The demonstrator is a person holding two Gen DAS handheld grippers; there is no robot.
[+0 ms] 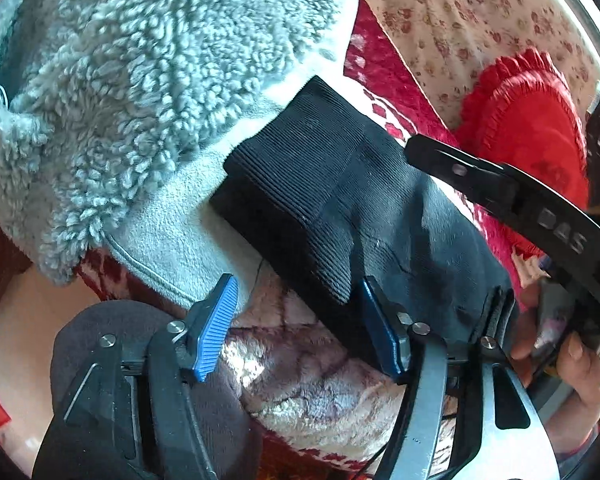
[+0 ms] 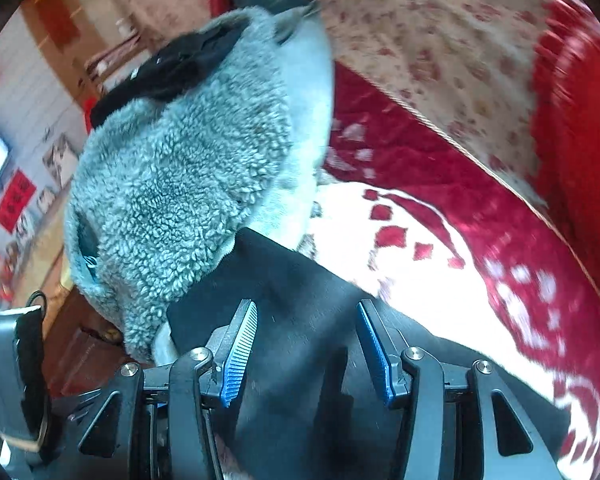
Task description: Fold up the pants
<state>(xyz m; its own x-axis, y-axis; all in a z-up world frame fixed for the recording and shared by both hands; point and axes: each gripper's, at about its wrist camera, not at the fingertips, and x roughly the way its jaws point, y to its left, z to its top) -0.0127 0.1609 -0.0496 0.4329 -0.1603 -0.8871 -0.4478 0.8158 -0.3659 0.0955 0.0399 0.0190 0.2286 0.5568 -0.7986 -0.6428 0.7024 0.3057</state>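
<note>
On the bed's red-and-white plush blanket (image 2: 400, 216), beside a shaggy grey fleece garment (image 1: 112, 100), the black ribbed-cuff pants (image 1: 340, 200) lie bunched, seemingly partly folded; left gripper (image 1: 300, 328) and right gripper (image 2: 306, 352) gape, holding nothing.

The only text that can be read is the raised lettering "DAS" on the black plastic arm of the other gripper (image 1: 560, 228) at the right edge of the left wrist view, while the red paper wall signs (image 2: 16, 200) in the right wrist view are too blurred to read.
</note>
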